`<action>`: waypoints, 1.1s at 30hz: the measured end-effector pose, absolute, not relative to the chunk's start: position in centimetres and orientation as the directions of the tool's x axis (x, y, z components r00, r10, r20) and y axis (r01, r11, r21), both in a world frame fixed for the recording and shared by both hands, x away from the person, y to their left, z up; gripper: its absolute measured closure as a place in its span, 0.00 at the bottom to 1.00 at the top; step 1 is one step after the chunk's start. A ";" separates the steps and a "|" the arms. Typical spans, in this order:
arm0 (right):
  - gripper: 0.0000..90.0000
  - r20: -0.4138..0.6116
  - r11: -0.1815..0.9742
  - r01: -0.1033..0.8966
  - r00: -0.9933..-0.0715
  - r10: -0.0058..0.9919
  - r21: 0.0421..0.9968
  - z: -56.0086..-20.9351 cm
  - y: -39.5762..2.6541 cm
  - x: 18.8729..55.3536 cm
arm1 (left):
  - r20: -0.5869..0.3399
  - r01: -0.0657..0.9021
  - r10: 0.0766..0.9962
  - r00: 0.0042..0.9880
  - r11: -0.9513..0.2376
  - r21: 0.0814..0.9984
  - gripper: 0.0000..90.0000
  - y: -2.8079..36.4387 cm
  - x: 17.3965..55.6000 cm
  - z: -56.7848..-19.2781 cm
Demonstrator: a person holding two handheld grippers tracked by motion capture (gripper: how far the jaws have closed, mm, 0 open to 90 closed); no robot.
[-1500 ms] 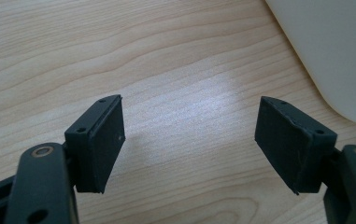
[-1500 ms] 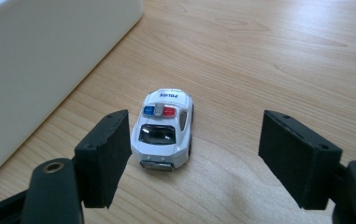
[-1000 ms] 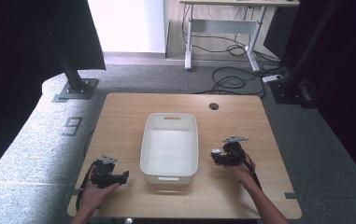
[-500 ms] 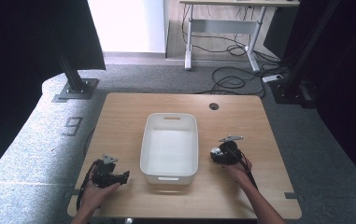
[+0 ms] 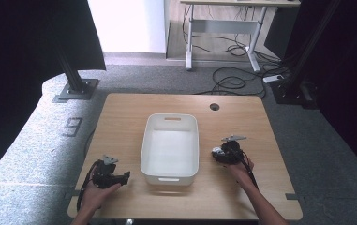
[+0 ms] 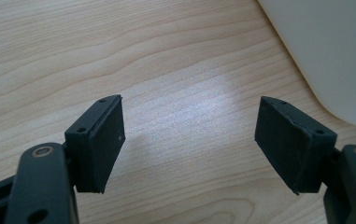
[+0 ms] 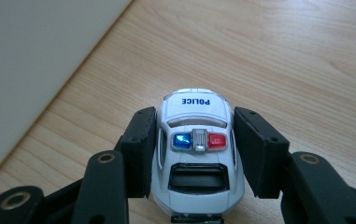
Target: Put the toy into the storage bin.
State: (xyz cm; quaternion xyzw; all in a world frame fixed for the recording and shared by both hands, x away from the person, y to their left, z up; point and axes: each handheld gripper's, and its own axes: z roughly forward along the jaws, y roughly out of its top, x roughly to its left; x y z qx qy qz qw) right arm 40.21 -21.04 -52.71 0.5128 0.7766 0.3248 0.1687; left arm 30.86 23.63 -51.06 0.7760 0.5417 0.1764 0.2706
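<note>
A white toy police car point(image 7: 195, 154) with blue and red roof lights stands on the wooden table point(image 5: 120, 117), right of the white bin point(image 5: 144, 150). My right gripper point(image 7: 195, 119) sits around it. Its jaws have just been closing, and both pads point(image 7: 140, 144) now lie against the car's sides. From above, the right gripper point(image 5: 223, 153) lies low by the bin's right wall with the car point(image 5: 217, 151) at its tip. My left gripper point(image 5: 122, 177) rests at the bin's near left corner. Its jaws point(image 6: 189, 126) are wide apart over bare wood.
The bin is empty and stands mid-table with its long side running away from me. A round cable hole point(image 5: 214, 107) is at the far right of the table. Black stands point(image 5: 75, 86), a desk and cables stand on the floor beyond.
Both hands stay where they were. The right gripper's jaws have drawn in on the toy car.
</note>
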 end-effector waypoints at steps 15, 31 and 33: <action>0.57 0.096 0.232 0.651 -0.427 0.899 0.723 -50.1 -22.1 39.3 | -0.017 0.746 0.937 0.349 -0.267 0.610 0.28 23.5 30.8 -51.1; 0.57 0.095 0.219 0.589 -0.456 0.885 0.778 -45.3 -22.1 38.4 | -0.015 0.746 0.939 0.343 -0.263 0.612 0.28 23.5 30.8 -51.1; 0.57 0.097 0.217 0.577 -0.463 0.881 0.788 -44.1 -21.8 38.4 | -0.016 0.746 0.939 0.343 -0.262 0.613 0.28 23.5 30.8 -51.0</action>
